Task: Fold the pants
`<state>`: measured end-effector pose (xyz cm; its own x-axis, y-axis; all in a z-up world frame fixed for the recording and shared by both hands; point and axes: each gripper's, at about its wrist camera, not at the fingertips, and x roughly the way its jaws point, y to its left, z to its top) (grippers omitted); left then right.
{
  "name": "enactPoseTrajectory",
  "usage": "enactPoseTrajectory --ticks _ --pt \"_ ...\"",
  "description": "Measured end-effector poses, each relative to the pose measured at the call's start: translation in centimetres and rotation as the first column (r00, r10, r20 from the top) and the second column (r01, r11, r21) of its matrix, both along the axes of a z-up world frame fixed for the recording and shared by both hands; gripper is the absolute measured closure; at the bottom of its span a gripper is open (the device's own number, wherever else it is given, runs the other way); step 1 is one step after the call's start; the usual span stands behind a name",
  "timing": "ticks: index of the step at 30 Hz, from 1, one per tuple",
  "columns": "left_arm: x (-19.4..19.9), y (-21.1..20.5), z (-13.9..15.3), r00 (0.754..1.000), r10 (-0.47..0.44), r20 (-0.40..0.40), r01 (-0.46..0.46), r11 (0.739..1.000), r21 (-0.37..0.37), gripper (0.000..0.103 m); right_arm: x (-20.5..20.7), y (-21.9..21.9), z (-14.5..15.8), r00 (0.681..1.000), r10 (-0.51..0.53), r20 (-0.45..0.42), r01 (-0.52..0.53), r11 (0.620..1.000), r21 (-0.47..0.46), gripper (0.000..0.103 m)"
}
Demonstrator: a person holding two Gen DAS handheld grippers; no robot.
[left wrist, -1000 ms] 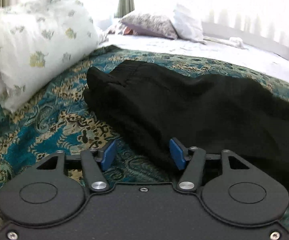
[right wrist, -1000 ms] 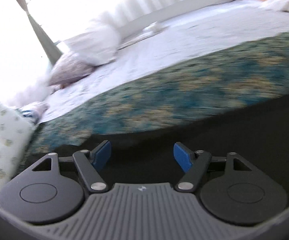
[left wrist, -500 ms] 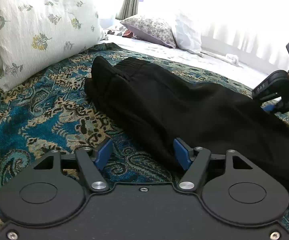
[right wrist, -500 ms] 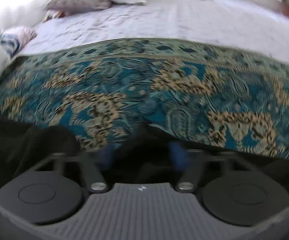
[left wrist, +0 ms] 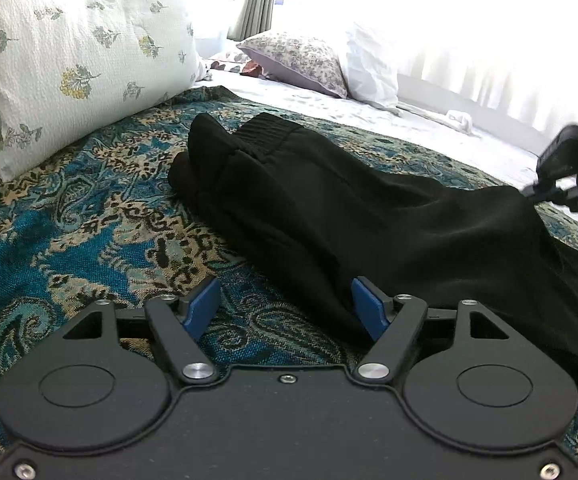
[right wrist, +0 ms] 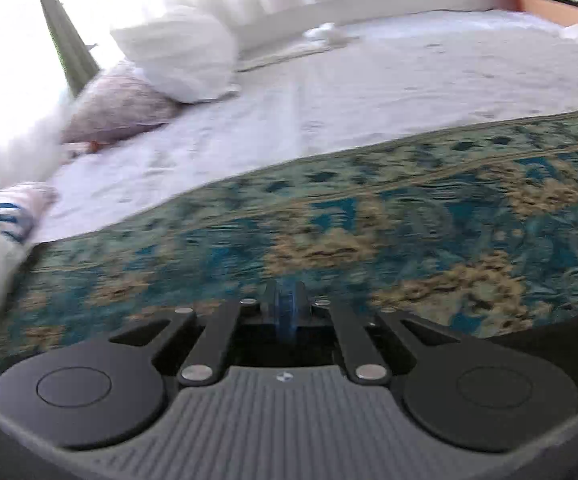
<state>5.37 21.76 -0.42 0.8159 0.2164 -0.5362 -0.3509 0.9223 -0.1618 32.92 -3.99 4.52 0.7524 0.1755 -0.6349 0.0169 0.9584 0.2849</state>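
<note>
Black pants [left wrist: 349, 208] lie on a blue and gold patterned bedspread [left wrist: 89, 232], waistband at the far left, legs running right. My left gripper [left wrist: 285, 308] is open just above the bedspread, its right pad [left wrist: 367, 308] against the pants' near edge. My right gripper [right wrist: 285, 304] has its blue pads pressed together; black fabric [right wrist: 561, 332] shows low at the right of the right wrist view, and whether the pads pinch fabric is hidden. The right gripper also shows in the left wrist view [left wrist: 569, 172], raised above the pant legs.
A large floral white pillow [left wrist: 77, 60] lies at the left. A purple patterned pillow [left wrist: 301, 60] and a white pillow [left wrist: 373, 68] lie behind on a white sheet [right wrist: 369, 104]. Bright curtained windows are beyond.
My right gripper has closed from open and lifted up off the pants. My left gripper stayed open by the pants' edge and edged slightly forward.
</note>
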Motion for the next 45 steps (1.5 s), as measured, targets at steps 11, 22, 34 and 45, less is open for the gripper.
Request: enactPoseTrajectory --ticks 11,22,34,45 --pt "-0.3 2.0 1.6 0.995 -0.024 0.094 0.038 0.987 -0.157 0.014 -9.3 -0.4 1.2 0.952 0.279 0.126 -0.262 0.956 -0.134 0.035" --pt "6.2 5.8 1.2 0.978 0.197 -0.072 -0.205 0.971 -0.122 0.000 -19.1 1.8 -3.2 0.901 0.433 0.030 -0.394 0.846 -0.360 0.028" --pt "5.9 6.3 3.1 0.971 0.237 0.042 -0.233 0.969 -0.083 0.080 -20.0 2.0 -3.8 0.905 0.424 0.027 -0.395 0.864 -0.313 0.022" --pt "6.1 7.5 1.1 0.972 0.236 -0.018 -0.236 0.972 -0.007 0.077 -20.0 0.5 -4.1 0.918 0.397 0.011 -0.374 0.873 -0.312 0.007"
